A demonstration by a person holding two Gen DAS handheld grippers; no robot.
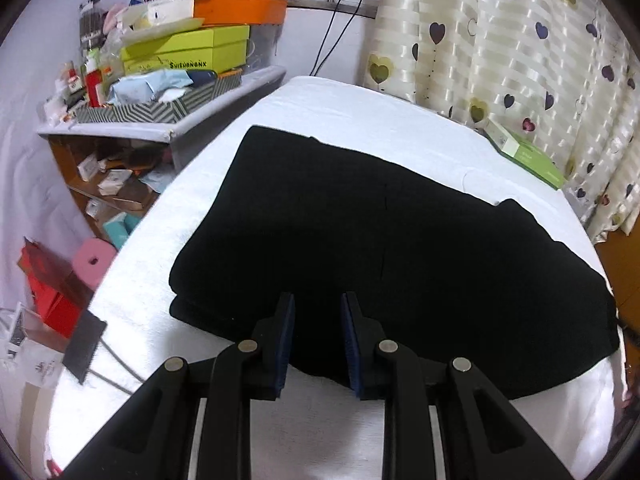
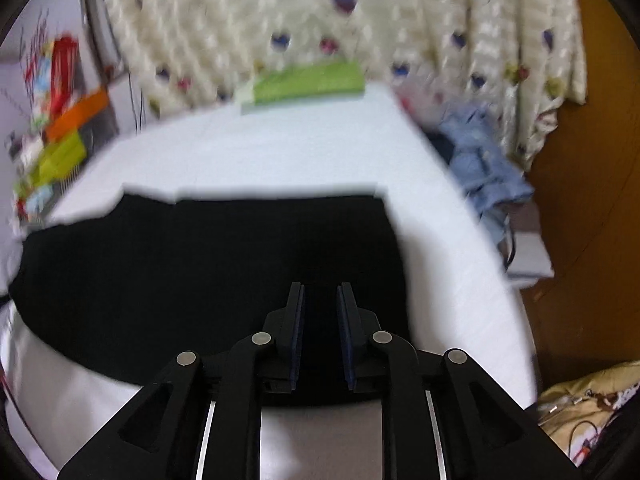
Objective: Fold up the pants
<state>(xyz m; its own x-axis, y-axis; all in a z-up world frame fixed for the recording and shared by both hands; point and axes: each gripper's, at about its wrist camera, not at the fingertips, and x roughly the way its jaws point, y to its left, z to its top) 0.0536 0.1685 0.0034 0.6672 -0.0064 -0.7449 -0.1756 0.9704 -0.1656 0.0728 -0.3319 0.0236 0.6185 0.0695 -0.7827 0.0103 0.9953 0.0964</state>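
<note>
Each camera rides just behind its tongs, looking forward and down, close above the near edge of the white tabletop (image 1: 344,116). The left view faces the cluttered shelf (image 1: 160,92) and curtain (image 1: 500,52) — the right view, blurred, faces the curtain. Both share the black pants (image 1: 380,248) and green box (image 1: 524,156).

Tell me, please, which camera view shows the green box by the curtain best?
The left wrist view: the green box is sharp, lying flat at the white surface's far edge. In the right wrist view the same box is only a motion-blurred green smear.
</note>
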